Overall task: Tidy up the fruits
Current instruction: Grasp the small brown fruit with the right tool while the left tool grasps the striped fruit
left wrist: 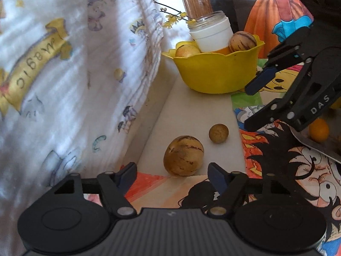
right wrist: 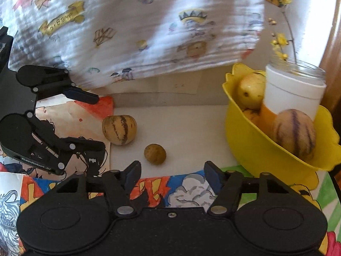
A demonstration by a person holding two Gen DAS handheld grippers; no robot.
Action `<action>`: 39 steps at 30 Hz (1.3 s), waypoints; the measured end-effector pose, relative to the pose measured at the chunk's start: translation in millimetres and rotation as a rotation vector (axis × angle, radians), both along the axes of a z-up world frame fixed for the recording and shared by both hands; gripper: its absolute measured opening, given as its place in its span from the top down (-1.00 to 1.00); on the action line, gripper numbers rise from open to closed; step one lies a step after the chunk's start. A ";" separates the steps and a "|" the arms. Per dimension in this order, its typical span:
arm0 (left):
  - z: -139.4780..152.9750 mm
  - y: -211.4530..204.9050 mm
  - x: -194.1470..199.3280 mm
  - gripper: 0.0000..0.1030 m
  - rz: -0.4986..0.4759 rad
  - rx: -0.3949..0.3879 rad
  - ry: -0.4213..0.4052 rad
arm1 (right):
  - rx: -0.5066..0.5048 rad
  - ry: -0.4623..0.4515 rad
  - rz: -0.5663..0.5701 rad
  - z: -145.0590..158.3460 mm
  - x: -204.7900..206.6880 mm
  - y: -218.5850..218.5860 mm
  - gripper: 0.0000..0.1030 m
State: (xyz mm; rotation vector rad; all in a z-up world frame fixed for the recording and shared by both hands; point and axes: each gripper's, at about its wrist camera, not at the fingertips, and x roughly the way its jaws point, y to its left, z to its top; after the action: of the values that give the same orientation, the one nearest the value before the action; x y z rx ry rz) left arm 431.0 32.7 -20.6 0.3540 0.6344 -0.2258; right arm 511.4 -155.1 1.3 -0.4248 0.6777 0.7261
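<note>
A striped yellow-brown melon-like fruit (left wrist: 183,155) (right wrist: 119,129) lies on the white table just ahead of my open, empty left gripper (left wrist: 173,176), which also shows in the right wrist view (right wrist: 93,120). A small round brown fruit (left wrist: 218,133) (right wrist: 155,154) lies beside it, just ahead of my open, empty right gripper (right wrist: 172,176), also in the left wrist view (left wrist: 251,108). A yellow bowl (left wrist: 213,72) (right wrist: 266,153) holds a striped fruit (left wrist: 243,41) (right wrist: 295,133), a yellow apple-like fruit (left wrist: 187,50) (right wrist: 251,90) and a white jar (left wrist: 212,35) (right wrist: 295,92).
A printed white cloth (left wrist: 64,74) (right wrist: 138,32) hangs along the table's far side. Colourful cartoon drawings (left wrist: 287,170) (right wrist: 170,189) cover the table. An orange fruit (left wrist: 319,130) lies on a grey plate (left wrist: 315,147) at the right. An orange pumpkin picture (left wrist: 272,17) stands behind the bowl.
</note>
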 end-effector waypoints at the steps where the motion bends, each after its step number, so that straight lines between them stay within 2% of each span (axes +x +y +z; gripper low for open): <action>1: -0.7 0.6 0.8 -0.40 -0.004 -0.002 0.002 | -0.002 0.000 0.007 -1.4 0.6 0.9 -0.23; 10: 1.0 5.8 7.0 -0.33 -0.043 -0.101 0.021 | -0.083 -0.018 0.083 -17.2 4.1 17.9 -0.08; 29: -9.1 26.3 38.9 -0.02 0.042 -0.307 0.127 | -0.070 -0.044 0.159 -30.6 17.0 32.2 0.19; 34: -9.0 27.3 37.7 0.01 0.054 -0.324 0.125 | -0.057 -0.054 0.179 -32.6 19.5 33.7 0.43; 39: -7.8 21.8 34.3 0.04 0.078 -0.299 0.118 | -0.061 -0.052 0.180 -32.1 15.3 33.0 0.43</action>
State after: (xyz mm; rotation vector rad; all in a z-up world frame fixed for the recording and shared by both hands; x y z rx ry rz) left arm 465.3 54.6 -28.5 0.0282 0.7180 -0.2638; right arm 526.6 -122.0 -30.8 -0.5639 0.6182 0.8633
